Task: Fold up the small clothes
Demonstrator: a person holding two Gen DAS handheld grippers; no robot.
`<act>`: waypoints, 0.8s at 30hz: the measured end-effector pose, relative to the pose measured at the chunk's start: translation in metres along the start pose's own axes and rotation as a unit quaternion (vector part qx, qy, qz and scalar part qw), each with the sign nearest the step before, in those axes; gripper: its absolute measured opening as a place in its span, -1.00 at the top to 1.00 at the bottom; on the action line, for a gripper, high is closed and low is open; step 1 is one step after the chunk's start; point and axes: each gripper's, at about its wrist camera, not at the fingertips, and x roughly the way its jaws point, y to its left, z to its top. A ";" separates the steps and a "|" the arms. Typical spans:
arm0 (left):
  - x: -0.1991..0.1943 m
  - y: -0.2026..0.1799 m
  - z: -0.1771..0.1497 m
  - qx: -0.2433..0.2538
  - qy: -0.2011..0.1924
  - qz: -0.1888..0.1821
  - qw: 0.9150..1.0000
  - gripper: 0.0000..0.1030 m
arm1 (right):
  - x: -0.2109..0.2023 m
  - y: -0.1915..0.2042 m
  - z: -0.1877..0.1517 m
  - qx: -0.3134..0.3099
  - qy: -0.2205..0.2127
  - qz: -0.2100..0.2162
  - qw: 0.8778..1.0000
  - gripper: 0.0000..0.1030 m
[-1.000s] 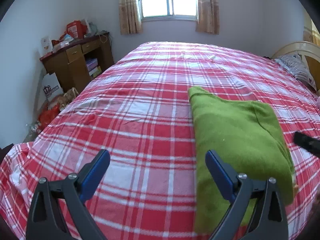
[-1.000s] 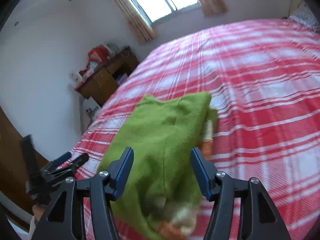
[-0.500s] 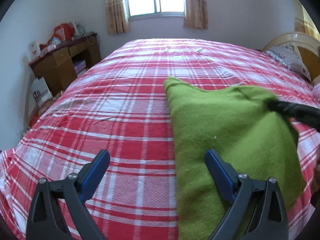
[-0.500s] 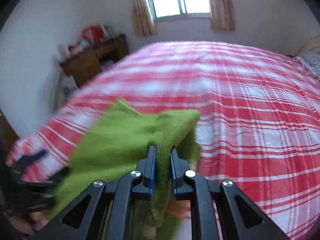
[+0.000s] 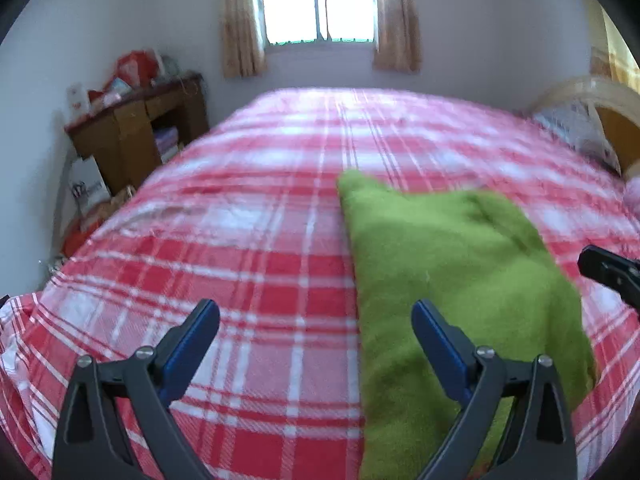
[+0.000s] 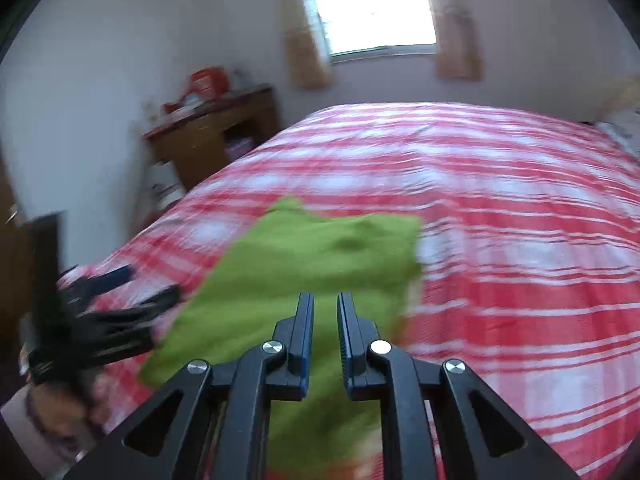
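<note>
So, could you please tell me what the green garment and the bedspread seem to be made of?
The green garment looks like a soft, matte knit or fleece: fuzzy surface, thick fold. The bedspread seems thin woven cotton: flat red-and-white plaid, fine creases. Blur leaves both uncertain.

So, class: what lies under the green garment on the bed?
The red checked bedspread runs under the green garment at its edges. Whatever lies beneath its middle is covered.
</note>
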 end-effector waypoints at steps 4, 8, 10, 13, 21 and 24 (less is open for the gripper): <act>-0.007 -0.009 -0.023 0.031 -0.013 0.019 0.999 -0.92 | 0.019 0.013 -0.033 -0.014 0.050 0.008 0.999 0.77; -0.006 -0.007 -0.043 0.039 -0.004 0.024 0.999 -0.94 | 0.019 -0.002 -0.066 0.026 0.061 0.023 0.998 0.78; -0.009 -0.004 -0.046 0.037 -0.003 0.022 0.999 -0.94 | 0.016 -0.005 -0.068 0.048 0.063 0.027 0.996 0.78; -0.015 0.001 -0.045 0.043 0.011 0.006 0.999 -0.94 | 0.009 -0.006 -0.074 0.050 0.058 0.028 0.997 0.78; -0.031 0.030 0.008 0.001 -0.031 -0.047 0.998 -0.94 | -0.039 -0.030 -0.043 0.115 -0.022 0.041 0.992 -0.45; -0.006 0.027 0.032 -0.025 -0.011 -0.084 0.996 -0.94 | -0.032 -0.043 -0.025 0.128 -0.043 0.029 0.990 -0.58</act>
